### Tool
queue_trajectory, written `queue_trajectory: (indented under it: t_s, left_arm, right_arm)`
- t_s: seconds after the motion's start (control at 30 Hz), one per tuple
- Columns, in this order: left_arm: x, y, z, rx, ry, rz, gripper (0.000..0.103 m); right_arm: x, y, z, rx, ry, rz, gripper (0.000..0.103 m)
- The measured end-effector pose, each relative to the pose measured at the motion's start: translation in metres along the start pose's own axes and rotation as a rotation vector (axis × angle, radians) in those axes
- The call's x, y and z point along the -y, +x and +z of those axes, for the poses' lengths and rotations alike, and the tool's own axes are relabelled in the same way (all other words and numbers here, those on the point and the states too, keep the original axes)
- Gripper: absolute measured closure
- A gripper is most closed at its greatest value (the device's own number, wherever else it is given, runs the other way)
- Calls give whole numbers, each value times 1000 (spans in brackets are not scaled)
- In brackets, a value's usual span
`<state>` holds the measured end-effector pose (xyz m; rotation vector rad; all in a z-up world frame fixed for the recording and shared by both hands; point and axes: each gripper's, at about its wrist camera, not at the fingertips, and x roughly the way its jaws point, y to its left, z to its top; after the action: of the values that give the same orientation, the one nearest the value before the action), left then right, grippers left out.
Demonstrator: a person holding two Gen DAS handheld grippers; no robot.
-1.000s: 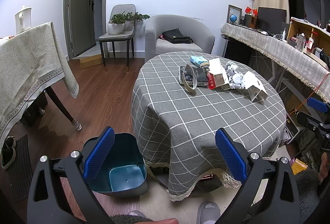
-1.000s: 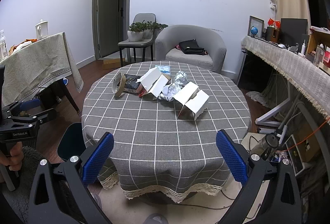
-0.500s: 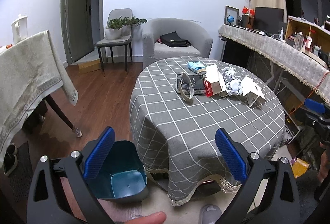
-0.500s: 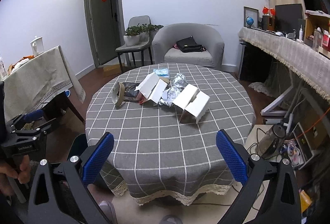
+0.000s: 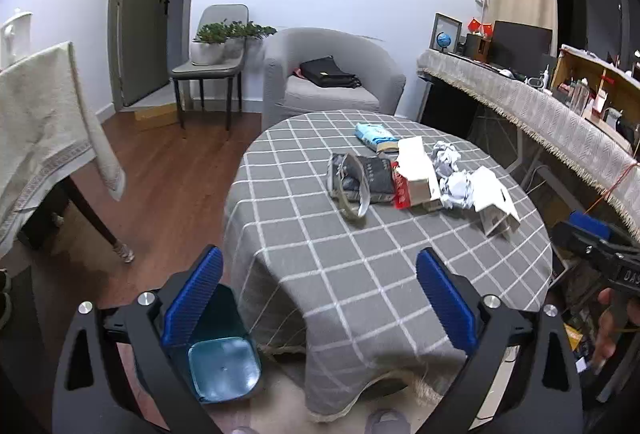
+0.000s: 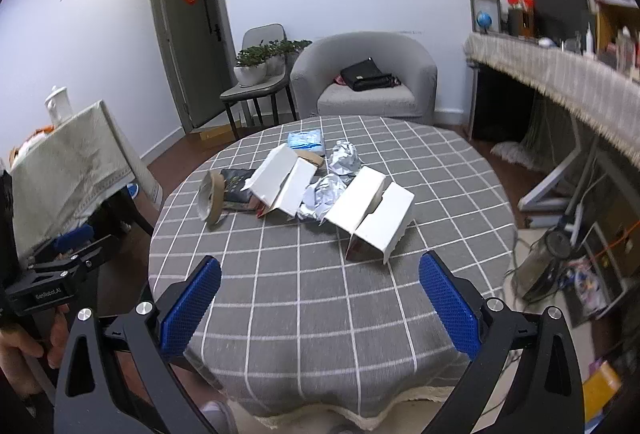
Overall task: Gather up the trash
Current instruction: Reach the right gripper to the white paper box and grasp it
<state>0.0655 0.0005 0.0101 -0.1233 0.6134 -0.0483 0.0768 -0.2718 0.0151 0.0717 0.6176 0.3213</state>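
Trash lies in a heap on the round grey checked table [image 5: 372, 258] [image 6: 320, 286]: an open white box [image 6: 372, 214] [image 5: 494, 196], a second white box with a red side [image 6: 286, 182] [image 5: 414, 176], crumpled paper balls [image 6: 326, 190] [image 5: 454, 184], a tape roll [image 6: 210, 198] [image 5: 352, 194], a dark book [image 5: 376, 176] and a blue packet [image 6: 306, 140] [image 5: 374, 134]. A teal bin [image 5: 218, 350] stands on the floor left of the table. My left gripper [image 5: 318, 300] is open and empty, near the table's edge. My right gripper [image 6: 320, 308] is open and empty over the table's near side.
A grey armchair [image 6: 366, 78] with a black bag stands behind the table. A chair with potted plants [image 5: 216, 54] is by the door. A cloth-covered table [image 5: 44, 122] is at left, a long cluttered shelf [image 5: 560, 114] at right. Cables and a kettle [image 6: 540, 262] lie on the floor at right.
Both grippers have moved closer to the table and a little higher. Both stay open. Nothing on the table has moved.
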Motion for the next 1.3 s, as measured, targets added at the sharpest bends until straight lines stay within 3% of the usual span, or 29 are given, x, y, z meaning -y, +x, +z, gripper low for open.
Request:
queue_trajectory:
  t_s: [0.33, 0.6, 0.7, 0.8, 0.9, 0.97, 1.07, 1.2, 1.3]
  left_arm:
    - [15, 60, 28, -29, 26, -46, 18]
    - [16, 105, 33, -89, 27, -19, 24]
    - [13, 115, 34, -111, 5, 0, 32]
    - [10, 123, 34, -119, -8, 21, 35]
    - [7, 131, 35, -146, -15, 4, 47]
    - [4, 134, 36, -157, -18, 0, 49]
    - [0, 133, 36, -161, -20, -18, 63]
    - [-2, 129, 36, -163, -28, -29, 66]
    - [-1, 129, 36, -165, -21, -40, 68]
  right_arm:
    - [27, 31, 11, -26, 119, 34, 3]
    - [30, 47, 19, -49, 143, 38, 3]
    - [26, 53, 24, -52, 135, 30, 3]
    - [23, 61, 29, -56, 143, 23, 3]
    - [21, 70, 33, -67, 143, -20, 3]
    - [21, 76, 34, -76, 147, -41, 3]
    - [25, 84, 34, -92, 159, -92, 3]
    - [43, 89, 32, -94, 249, -88, 5]
    - [52, 95, 29, -118, 287, -90, 15]
